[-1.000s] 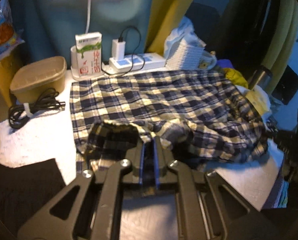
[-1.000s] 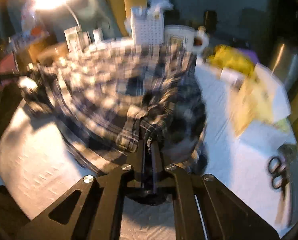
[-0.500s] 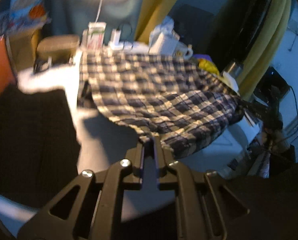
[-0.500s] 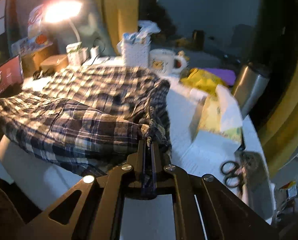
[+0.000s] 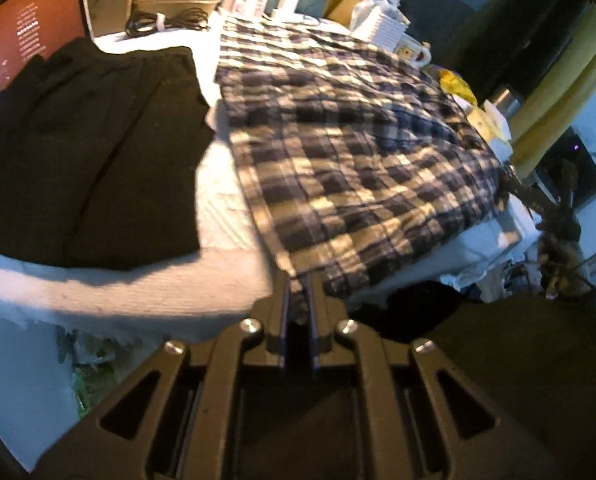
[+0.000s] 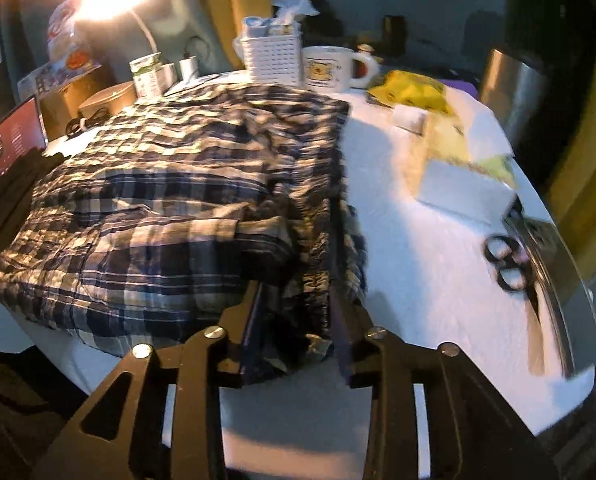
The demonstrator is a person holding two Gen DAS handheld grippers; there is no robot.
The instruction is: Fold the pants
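Our left gripper (image 5: 298, 300) is pinched narrow on a corner of the plaid pants (image 5: 350, 140), at the table's near edge. Our right gripper (image 6: 296, 300) has its fingers spread wide around the bunched waistband, apparently released, though blur makes contact uncertain. The pants lie doubled over beside the black garment (image 5: 82, 148), so one fold looks done; smoothing and further folds remain.
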